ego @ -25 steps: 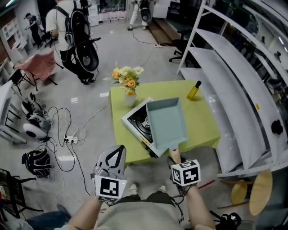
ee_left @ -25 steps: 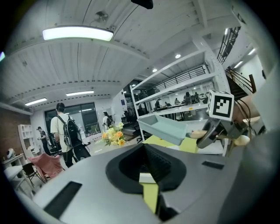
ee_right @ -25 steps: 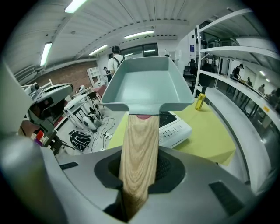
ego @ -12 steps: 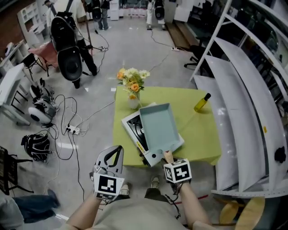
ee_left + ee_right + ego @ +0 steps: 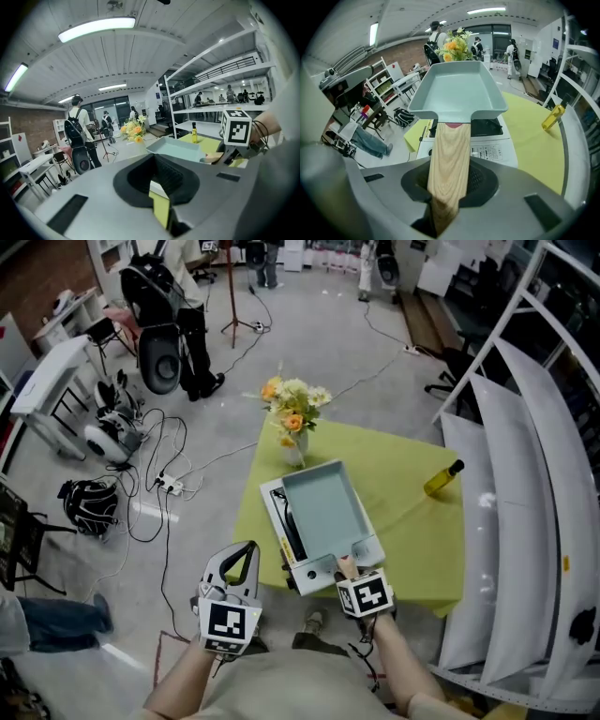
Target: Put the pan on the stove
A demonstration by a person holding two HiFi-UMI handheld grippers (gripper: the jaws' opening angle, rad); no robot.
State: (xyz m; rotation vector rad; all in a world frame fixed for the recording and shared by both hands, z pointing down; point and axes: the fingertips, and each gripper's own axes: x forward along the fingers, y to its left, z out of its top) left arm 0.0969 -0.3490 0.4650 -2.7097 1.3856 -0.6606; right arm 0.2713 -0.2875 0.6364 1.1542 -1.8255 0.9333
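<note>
A light blue square pan (image 5: pixel 322 510) with a wooden handle (image 5: pixel 449 154) sits over the white portable stove (image 5: pixel 302 575) on the green table (image 5: pixel 412 521). Whether it rests on the burner or hovers just above it I cannot tell. My right gripper (image 5: pixel 349 568) is shut on the handle at the table's near edge. In the right gripper view the pan (image 5: pixel 459 91) covers most of the stove (image 5: pixel 492 143). My left gripper (image 5: pixel 246 557) hangs left of the table over the floor, shut and holding nothing. From the left gripper view the pan (image 5: pixel 176 149) lies ahead to the right.
A vase of orange and white flowers (image 5: pixel 293 413) stands at the table's far left corner. An oil bottle (image 5: pixel 442 479) lies near the right edge. White shelving (image 5: pixel 525 474) runs along the right. Cables (image 5: pixel 159 474), bags and people (image 5: pixel 173 296) fill the floor to the left.
The pan has swung left with my right gripper, from overhanging the stove's right side to lying squarely over it. The left gripper has stayed where it was.
</note>
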